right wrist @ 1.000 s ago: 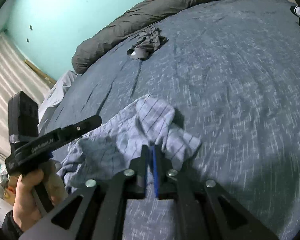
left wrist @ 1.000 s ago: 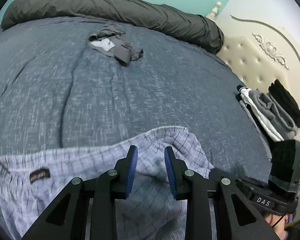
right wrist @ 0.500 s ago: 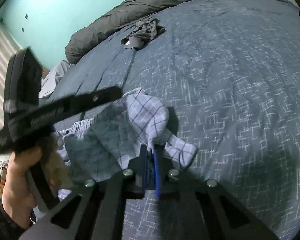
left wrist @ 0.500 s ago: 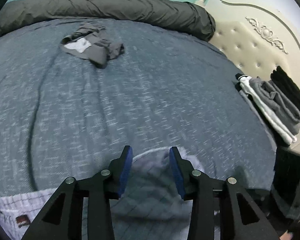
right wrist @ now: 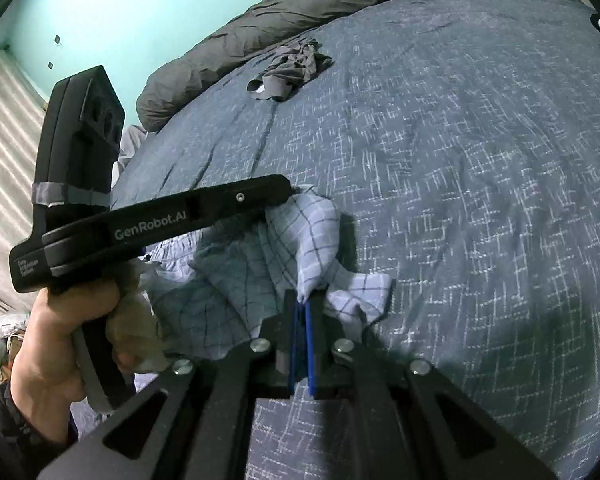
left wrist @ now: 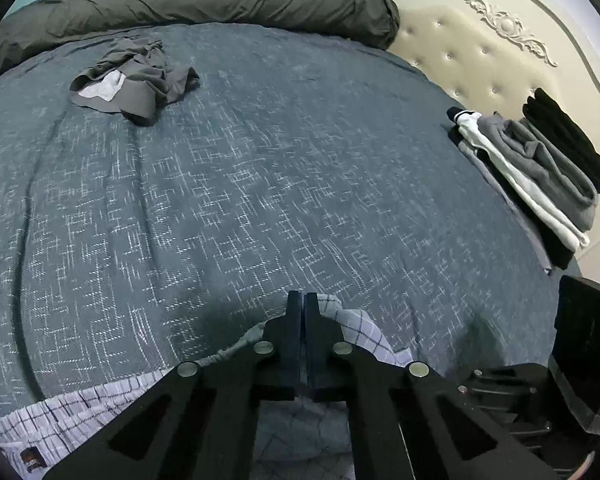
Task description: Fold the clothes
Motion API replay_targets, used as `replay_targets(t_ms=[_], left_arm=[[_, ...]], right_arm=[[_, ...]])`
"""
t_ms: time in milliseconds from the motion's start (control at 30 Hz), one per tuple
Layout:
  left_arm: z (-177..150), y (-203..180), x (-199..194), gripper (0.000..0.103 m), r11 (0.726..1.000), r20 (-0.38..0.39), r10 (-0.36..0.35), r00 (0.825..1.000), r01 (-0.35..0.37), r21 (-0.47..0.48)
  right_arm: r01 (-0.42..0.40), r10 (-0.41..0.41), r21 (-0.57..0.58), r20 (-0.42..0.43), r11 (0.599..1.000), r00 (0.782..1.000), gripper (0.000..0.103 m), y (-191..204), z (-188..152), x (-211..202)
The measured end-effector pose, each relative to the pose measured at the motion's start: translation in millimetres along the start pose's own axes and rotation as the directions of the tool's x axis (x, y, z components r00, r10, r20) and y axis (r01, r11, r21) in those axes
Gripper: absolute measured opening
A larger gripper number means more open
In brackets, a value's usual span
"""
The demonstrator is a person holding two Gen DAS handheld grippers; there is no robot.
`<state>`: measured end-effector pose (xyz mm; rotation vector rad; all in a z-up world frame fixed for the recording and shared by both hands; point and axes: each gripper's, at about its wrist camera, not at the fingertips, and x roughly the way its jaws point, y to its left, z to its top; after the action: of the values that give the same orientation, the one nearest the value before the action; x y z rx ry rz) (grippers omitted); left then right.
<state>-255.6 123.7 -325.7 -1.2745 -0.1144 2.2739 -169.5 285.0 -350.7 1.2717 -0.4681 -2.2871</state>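
One pair of pale blue checked shorts (right wrist: 284, 256), crumpled, brown label at waistband, near edge of the bed (left wrist: 260, 184). Left gripper (left wrist: 302, 300) clenched on its far fold; right gripper (right wrist: 303, 308) pinching a raised corner.

Black 2-finger grippers: left gripper (left wrist: 302, 300), right gripper (right wrist: 304, 308) w/ blue pads (right wrist: 309, 344), silver screws. "GenRobot.AI" in white, grey tape band. Hand (right wrist: 56, 344), dark sleeve (right wrist: 4, 420).
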Motion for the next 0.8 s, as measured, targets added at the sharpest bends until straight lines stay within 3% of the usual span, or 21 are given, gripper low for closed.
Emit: replay_targets(t_ms=[333, 600, 733, 800], left_arm=[[2, 11, -33, 0.0, 0.997, 0.083, 0.036, 0.996, -0.03, -0.07], [-14, 12, -27, 0.001, 0.997, 0.01, 0.035, 0.999, -0.034, -0.075], [-22, 12, -23, 0.001, 0.997, -0.03, 0.033, 0.999, -0.035, -0.075], [-27, 12, -21, 0.001, 0.996, -0.05, 0.032, 0.998, -0.036, -0.076]], right_arm=[[0.005, -0.005, 0.014, 0.003, 1.0, 1.0, 0.003, -8, -8, -12], [0.004, -0.003, 0.029, -0.003, 1.0, 1.0, 0.003, -15, -13, -16], [-0.01, 0.006, 0.04, 0.095, 0.999, 0.995, 0.003, -14, -1, -31], [-0.01, 0.008, 0.025, 0.099, 1.0, 0.995, 0.005, -11, 4, -31]])
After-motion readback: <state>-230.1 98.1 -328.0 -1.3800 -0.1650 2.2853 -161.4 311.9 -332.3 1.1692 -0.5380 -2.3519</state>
